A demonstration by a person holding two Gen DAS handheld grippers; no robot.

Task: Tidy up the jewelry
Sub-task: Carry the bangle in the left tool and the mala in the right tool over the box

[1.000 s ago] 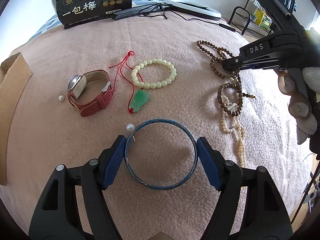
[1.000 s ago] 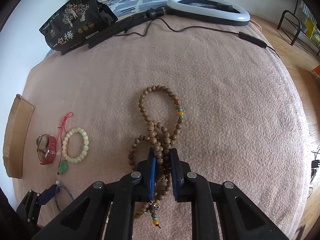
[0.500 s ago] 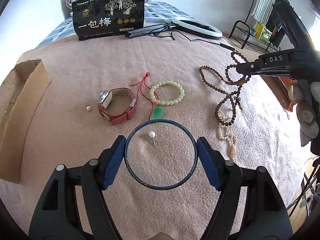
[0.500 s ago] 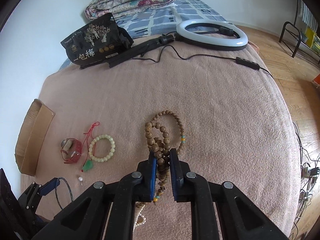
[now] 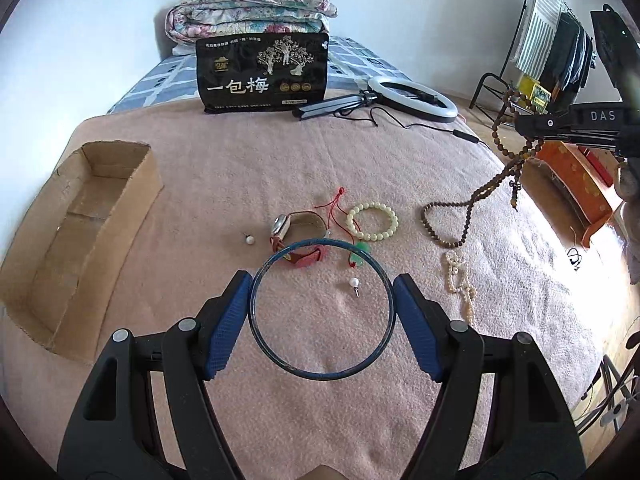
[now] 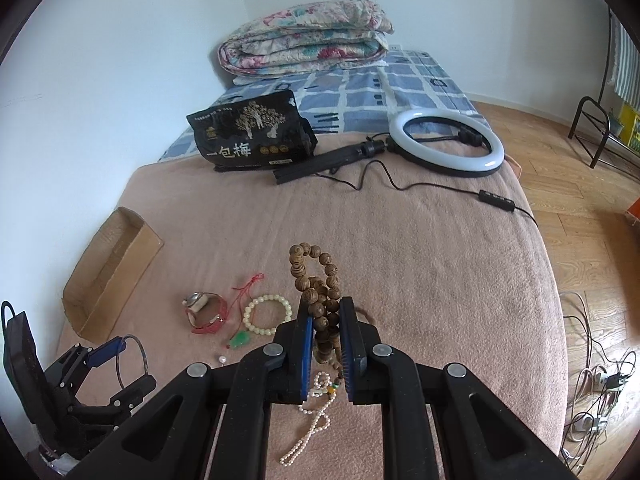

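My left gripper point(image 5: 322, 312) is shut on a dark blue bangle point(image 5: 320, 374) and holds it above the pink blanket. It also shows in the right wrist view point(image 6: 130, 354). My right gripper point(image 6: 325, 344) is shut on a brown wooden bead necklace point(image 6: 320, 280), lifted, with its tail still trailing on the blanket point(image 5: 448, 236). On the blanket lie a red-strap watch point(image 5: 298, 236), a pale bead bracelet point(image 5: 372, 221), a green pendant on red cord point(image 5: 359, 258), two pearl studs point(image 5: 354, 283) point(image 5: 250, 240) and a pearl strand point(image 5: 460, 280).
An open cardboard box point(image 5: 80, 232) lies at the left edge of the blanket. A black snack bag point(image 5: 262, 74), a ring light point(image 5: 412, 98) with its cable and a folded quilt point(image 5: 248, 12) are at the back. The bed edge and wooden floor are to the right.
Both grippers have risen from the blanket, the left carrying the bangle, the right lifting the wooden bead necklace. More of the room and the box has come into view.
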